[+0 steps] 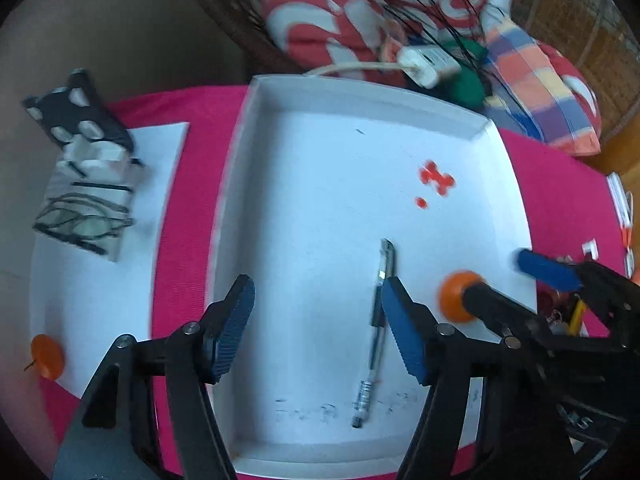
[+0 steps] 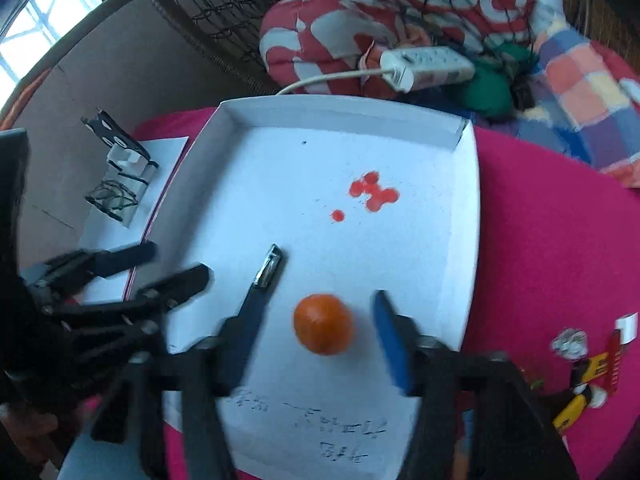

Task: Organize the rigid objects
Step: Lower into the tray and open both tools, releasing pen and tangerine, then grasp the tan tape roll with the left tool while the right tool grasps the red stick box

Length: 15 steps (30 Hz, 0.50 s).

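Observation:
A shallow white box lid (image 1: 256,92) (image 2: 224,106) lies on a pink cloth. A clear pen (image 1: 374,332) lies inside it; its clip end (image 2: 270,264) shows in the right wrist view. An orange ball (image 2: 323,324) (image 1: 460,294) rests in the lid between the fingers of my right gripper (image 2: 316,340), which is open and not touching it. My left gripper (image 1: 318,328) is open and empty above the lid, its right finger over the pen. Another orange ball (image 1: 47,356) sits on white paper at the far left.
Red stains (image 1: 436,178) mark the lid's floor. Glasses on a case (image 1: 86,220) and a black-and-white stand (image 1: 76,112) lie at left. Yellow-handled tools and small bits (image 2: 584,380) lie on the cloth at right. A power strip (image 2: 424,66) and cushions sit behind.

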{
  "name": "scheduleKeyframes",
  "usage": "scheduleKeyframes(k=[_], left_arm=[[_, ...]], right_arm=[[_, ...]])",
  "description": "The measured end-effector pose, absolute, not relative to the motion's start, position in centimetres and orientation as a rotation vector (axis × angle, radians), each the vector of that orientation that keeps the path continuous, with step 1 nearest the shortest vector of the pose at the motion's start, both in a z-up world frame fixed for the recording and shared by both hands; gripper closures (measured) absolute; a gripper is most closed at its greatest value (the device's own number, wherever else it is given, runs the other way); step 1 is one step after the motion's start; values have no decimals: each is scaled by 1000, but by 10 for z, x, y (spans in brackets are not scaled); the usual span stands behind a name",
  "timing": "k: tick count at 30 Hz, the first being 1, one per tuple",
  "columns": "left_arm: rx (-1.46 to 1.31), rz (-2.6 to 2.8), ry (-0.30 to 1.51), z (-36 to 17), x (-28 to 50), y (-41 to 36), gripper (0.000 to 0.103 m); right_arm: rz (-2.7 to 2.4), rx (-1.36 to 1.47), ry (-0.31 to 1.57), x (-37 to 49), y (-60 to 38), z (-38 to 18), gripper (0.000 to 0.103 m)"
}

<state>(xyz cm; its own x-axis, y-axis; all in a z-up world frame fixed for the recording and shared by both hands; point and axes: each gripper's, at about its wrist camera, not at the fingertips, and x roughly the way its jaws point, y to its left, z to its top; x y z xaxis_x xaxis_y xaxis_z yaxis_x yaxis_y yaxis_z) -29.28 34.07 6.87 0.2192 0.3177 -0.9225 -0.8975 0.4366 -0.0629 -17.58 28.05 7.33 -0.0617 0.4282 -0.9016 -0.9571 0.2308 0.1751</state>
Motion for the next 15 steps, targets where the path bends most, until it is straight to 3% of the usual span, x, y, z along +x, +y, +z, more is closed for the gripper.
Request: scheduleKeyframes(k=[1,2,11,15], left_arm=[[-737,949,989,69,-299,343,24],[-768,958,970,70,-305,343,15],[-668,1002,752,122,-318,310,13],[-796,949,700,128,-322,301,12]], right_arm=[[1265,-634,1071,-175,279,76,8],[1268,-617,1070,-172,278,77,2],[1274,-543,1027,-170,260,98,0],[1279,-494,1001,-168,246,112,0]])
